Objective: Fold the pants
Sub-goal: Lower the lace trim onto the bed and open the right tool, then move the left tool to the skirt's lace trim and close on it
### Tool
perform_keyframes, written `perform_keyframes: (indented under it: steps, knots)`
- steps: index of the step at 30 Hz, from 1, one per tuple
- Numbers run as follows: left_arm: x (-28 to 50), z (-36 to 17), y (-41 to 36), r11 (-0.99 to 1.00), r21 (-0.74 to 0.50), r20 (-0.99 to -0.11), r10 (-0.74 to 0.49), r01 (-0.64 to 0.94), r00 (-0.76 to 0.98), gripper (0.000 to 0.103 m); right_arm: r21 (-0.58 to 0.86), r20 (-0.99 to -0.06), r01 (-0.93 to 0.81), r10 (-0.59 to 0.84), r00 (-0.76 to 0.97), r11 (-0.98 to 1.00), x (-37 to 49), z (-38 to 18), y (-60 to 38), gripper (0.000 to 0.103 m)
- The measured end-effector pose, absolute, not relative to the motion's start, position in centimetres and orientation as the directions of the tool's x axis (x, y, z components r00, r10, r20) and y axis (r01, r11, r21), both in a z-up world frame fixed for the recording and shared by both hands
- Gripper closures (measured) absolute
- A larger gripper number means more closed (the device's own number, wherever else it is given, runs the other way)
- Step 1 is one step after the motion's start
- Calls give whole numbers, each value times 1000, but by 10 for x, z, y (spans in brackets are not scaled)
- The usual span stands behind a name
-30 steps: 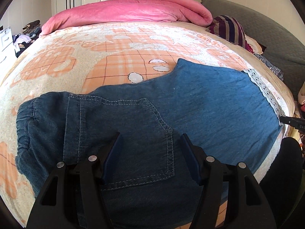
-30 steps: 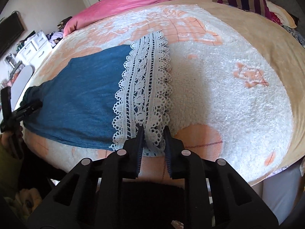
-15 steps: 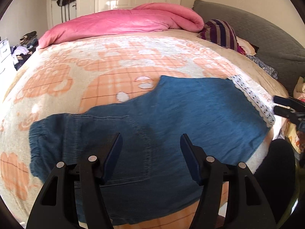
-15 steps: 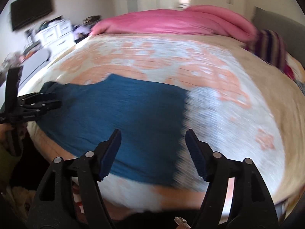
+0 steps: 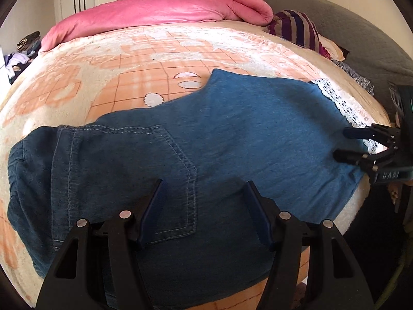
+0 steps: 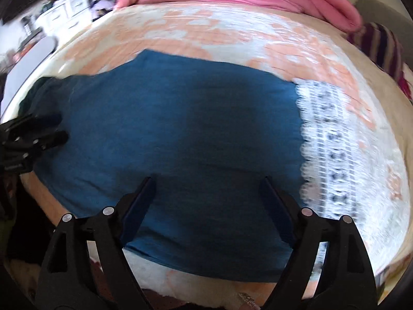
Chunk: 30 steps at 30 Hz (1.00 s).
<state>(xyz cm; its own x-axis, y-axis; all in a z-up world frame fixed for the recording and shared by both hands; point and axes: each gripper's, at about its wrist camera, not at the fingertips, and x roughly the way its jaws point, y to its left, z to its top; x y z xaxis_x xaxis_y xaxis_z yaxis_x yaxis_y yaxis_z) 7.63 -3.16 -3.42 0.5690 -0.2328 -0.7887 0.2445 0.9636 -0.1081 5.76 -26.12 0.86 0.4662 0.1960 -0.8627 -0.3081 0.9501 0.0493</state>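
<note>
Blue denim pants (image 5: 232,134) lie flat across the bed, waist at the left, a back pocket (image 5: 129,170) facing up and a white lace hem (image 5: 340,106) at the right. My left gripper (image 5: 204,183) hovers open over the pocket's right edge with nothing between its fingers. In the blurred right wrist view the pants (image 6: 180,118) fill the middle, with the lace hem (image 6: 327,142) to the right. My right gripper (image 6: 207,179) is over the leg near the bed's front edge; its jaws are opening and hold nothing. Each gripper also shows in the other view: right gripper (image 5: 340,142), left gripper (image 6: 63,128).
A peach and white fleece blanket (image 5: 129,64) covers the bed. A pink duvet (image 5: 160,10) is heaped at the far side, with a striped cloth (image 5: 299,28) and a grey headboard (image 5: 348,25) at the right. White drawers (image 6: 64,10) stand beyond the bed's left side.
My right gripper was shut on the lace hem; it let go, opened wide and moved left over the blue leg. The left gripper stays open over the pocket.
</note>
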Motion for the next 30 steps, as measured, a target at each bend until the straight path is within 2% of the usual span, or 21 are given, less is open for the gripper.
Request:
perform_keyframes:
  steps: [6, 7, 8, 17, 18, 19, 20, 30]
  knots:
    - [74, -30, -34, 967, -98, -793, -217, 233, 569, 41, 90, -811, -299, 244, 531, 950, 43, 25, -270, 21]
    - [73, -28, -33, 968, -96, -794, -215, 233, 568, 33, 102, -796, -293, 255, 550, 951, 39, 29, -273, 18]
    - [72, -26, -34, 969, -93, -794, -212, 231, 569, 30, 115, -777, -281, 262, 572, 953, 33, 36, -278, 17]
    - [64, -6, -40, 966, -78, -774, -215, 248, 595, 30, 151, -709, -211, 255, 657, 966, 1, 62, -310, 9]
    - [63, -3, -42, 965, -77, -771, -218, 252, 598, 28, 151, -705, -200, 247, 665, 968, -3, 65, -314, 9]
    - [62, -2, -43, 964, -77, -770, -220, 254, 599, 21, 153, -700, -193, 244, 671, 969, -3, 67, -317, 9]
    - [62, -1, -44, 964, -75, -769, -219, 255, 600, 5, 155, -697, -187, 242, 675, 970, -3, 69, -319, 9]
    - [59, 12, -72, 951, -61, -758, -242, 304, 606, 4, 172, -678, -122, 207, 705, 978, -10, 70, -340, 9]
